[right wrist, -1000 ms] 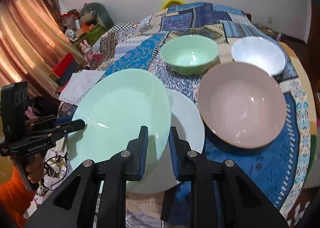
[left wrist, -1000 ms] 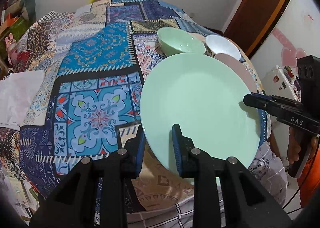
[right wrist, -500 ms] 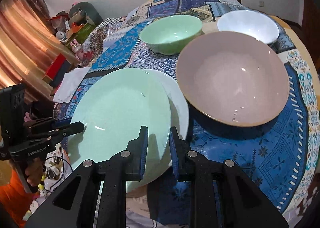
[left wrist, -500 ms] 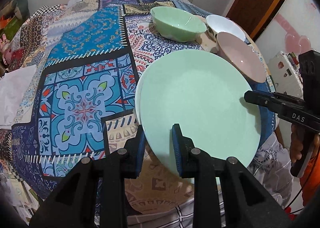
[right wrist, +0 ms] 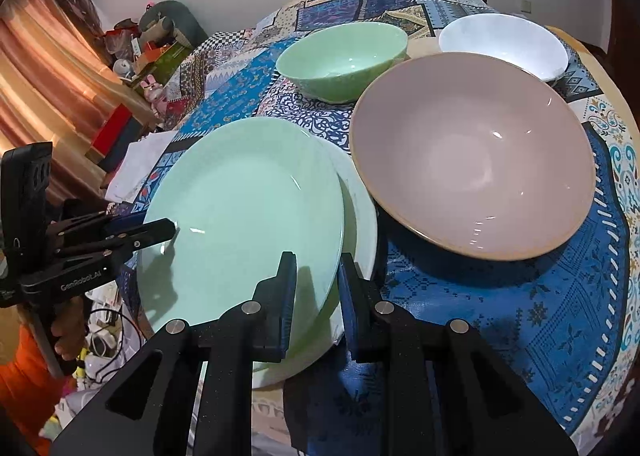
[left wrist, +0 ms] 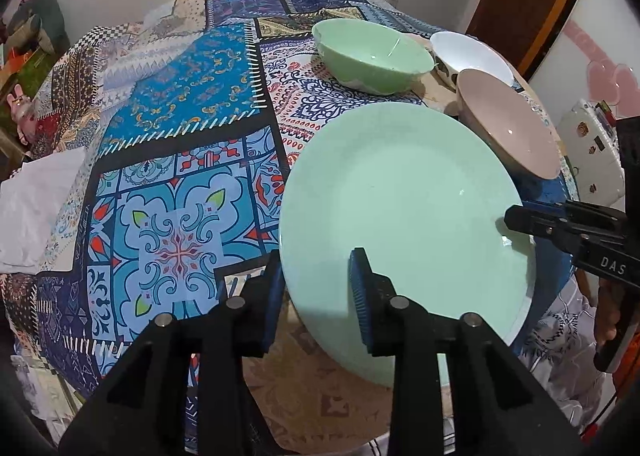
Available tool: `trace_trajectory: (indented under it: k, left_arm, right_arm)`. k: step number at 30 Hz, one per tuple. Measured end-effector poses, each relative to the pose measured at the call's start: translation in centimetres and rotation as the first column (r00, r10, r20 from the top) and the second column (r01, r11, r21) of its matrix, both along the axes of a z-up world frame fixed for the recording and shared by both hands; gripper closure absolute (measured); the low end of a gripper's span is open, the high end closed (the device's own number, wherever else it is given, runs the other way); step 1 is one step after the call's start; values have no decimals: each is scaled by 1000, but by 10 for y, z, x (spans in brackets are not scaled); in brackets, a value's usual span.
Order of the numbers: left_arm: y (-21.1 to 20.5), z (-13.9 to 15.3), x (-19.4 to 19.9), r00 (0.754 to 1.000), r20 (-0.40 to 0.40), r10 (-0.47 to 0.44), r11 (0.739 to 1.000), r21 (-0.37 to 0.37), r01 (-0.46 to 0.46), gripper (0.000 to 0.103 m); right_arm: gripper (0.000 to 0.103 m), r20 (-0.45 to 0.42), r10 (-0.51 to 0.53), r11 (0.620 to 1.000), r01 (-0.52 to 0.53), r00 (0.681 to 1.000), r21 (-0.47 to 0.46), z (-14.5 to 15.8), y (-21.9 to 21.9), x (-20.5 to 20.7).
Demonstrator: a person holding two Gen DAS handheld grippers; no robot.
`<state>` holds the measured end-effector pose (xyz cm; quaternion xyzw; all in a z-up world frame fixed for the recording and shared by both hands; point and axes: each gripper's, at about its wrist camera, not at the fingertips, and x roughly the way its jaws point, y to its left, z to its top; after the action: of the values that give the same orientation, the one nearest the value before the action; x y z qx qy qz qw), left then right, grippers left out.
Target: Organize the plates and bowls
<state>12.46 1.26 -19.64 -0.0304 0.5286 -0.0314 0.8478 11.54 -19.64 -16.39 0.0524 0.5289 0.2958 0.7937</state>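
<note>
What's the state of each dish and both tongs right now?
Green plate: stacked on the white plate, held at both edges.
White plate: flat under it.
Pink bowl: upright, empty.
Green bowl: upright, empty.
White bowl: upright, empty.
Left tongs: opening, plate rim between.
Right tongs: shut on plate rim.

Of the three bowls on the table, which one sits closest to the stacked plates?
The pink bowl: the largest and shallowest, its rim right beside the white plate under the green plate. The green bowl and white bowl sit farther back.
</note>
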Motion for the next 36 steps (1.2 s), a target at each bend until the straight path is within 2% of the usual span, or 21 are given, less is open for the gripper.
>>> trace_trajectory:
  k: [3,11,15,19,25,28,31,33,36]
  left_arm:
    - [3,-7,3,1000,-26,10,1000,-18,-11,72]
    - [-3,-8,0,1000,-6,-14,1000,9,14,69]
    - [3,-6,0,1000,-19,-8,1000,-23,8,68]
    - [13,13,-7,999,43,32,998,-50,-30,57]
    - [7,46,-12,989,144,26,999,-39,-21,48]
    - [-5,58,-9,984,180,-2,1000,-21,6,46]
    - [-20,67,-1,977,209,-32,999,-11,35,40]
    - [-30,70,6,974,220,-49,999,-6,51,37]
    - [-45,70,20,973,218,-71,997,-2,74,34]
  right_arm:
    - [84,8,-7,1000,7,1000,3,0,-1,0]
    - [84,29,-11,1000,11,1000,-14,2,1,-4]
    - [84,66,0,999,3,998,-44,7,1,-10]
    - [84,135,-11,995,25,991,-99,16,-5,-15]
    - [83,184,-67,995,81,981,-65,34,-23,-14]
    - [80,224,-90,993,105,970,-57,46,-31,-14]
    - [75,255,-113,990,131,960,-57,55,-38,-10]
    - [67,274,-132,986,154,953,-61,59,-45,-8]
    - [61,298,-168,979,195,940,-64,61,-58,-4]
